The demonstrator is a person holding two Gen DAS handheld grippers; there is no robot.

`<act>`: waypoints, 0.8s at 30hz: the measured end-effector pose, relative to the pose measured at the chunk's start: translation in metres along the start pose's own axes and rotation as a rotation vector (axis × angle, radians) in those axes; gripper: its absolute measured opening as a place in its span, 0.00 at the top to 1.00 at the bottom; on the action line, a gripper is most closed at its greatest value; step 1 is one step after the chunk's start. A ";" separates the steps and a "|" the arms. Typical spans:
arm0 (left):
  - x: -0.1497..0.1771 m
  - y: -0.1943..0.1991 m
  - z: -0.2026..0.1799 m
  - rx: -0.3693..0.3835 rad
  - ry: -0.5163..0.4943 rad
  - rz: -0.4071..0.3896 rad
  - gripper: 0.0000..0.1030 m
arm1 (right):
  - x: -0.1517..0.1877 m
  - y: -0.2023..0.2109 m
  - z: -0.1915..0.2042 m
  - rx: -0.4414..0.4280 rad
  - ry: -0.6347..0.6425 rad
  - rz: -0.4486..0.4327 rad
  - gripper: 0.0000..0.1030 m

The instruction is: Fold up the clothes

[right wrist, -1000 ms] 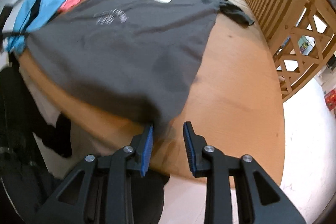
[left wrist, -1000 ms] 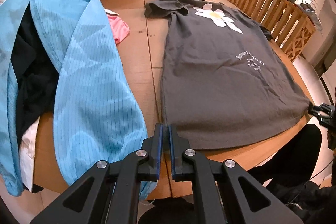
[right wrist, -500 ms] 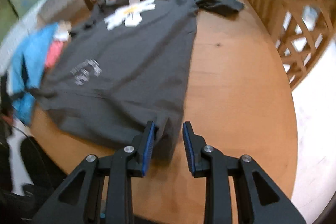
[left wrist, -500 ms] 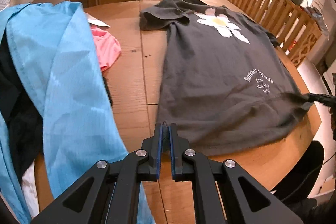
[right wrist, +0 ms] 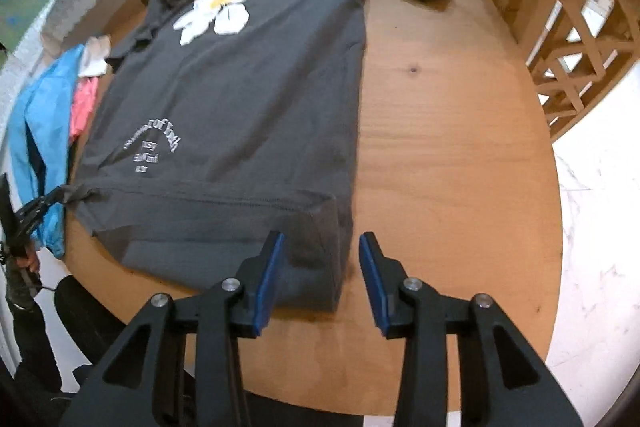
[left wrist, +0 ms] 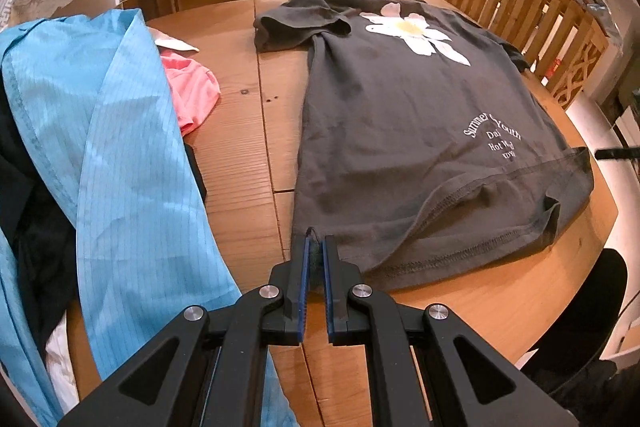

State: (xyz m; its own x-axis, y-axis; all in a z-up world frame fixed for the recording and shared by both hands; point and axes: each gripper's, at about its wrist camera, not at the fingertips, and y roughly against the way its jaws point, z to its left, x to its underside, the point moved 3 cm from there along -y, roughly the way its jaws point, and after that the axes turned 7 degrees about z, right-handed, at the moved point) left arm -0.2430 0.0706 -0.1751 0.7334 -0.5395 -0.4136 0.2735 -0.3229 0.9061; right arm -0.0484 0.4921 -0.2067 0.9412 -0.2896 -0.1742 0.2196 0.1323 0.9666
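The dark T-shirt (left wrist: 400,131) lies flat on the round wooden desk (right wrist: 448,131), daisy print at the far end, hem at the near edge. The left gripper (left wrist: 315,251) has its fingers pinched tight on the near left corner of the hem, a tuft of dark cloth showing between the blue pads. Over on the right, the right gripper (right wrist: 321,259) has just been spreading its fingers; they stand moderately wide, the near right corner of the hem lying slack below and between them, pads off the cloth.

Here's the risk: only one corner is held. Pull with the left now and the shirt would likely skew and bunch, the hem already rippling and doubled over near the right corner. And the far left sleeve is crumpled under itself, so a fold could lock that crease in. The blue striped garment (left wrist: 120,155) lies just beside the left grip and could snag.

Both grippers point steeply down at the desk, the left low at the hem, the right hovering just over its corner.
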 end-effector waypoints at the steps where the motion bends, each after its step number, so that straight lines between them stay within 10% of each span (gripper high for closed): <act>1: 0.000 0.000 -0.001 0.001 -0.003 0.000 0.94 | -0.003 -0.001 0.005 0.022 0.021 0.008 0.63; 9: -0.001 -0.005 0.003 0.004 -0.007 0.005 0.94 | -0.009 -0.027 0.026 0.129 0.147 0.080 0.64; 10: -0.001 -0.006 0.005 0.008 -0.003 0.004 0.94 | -0.008 -0.029 0.026 0.119 0.161 0.073 0.83; 11: -0.001 -0.006 0.006 0.011 0.001 0.002 0.94 | -0.007 -0.027 0.026 0.113 0.179 0.058 0.95; 24: -0.034 0.093 -0.004 0.047 -0.042 -0.154 0.95 | 0.021 0.146 0.030 0.059 0.208 -0.322 0.94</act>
State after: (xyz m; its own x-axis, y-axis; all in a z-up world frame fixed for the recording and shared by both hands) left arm -0.2402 0.0626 -0.0762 0.6581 -0.5129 -0.5512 0.3506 -0.4392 0.8272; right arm -0.0046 0.4768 -0.0639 0.8595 -0.1085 -0.4995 0.5033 0.0097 0.8640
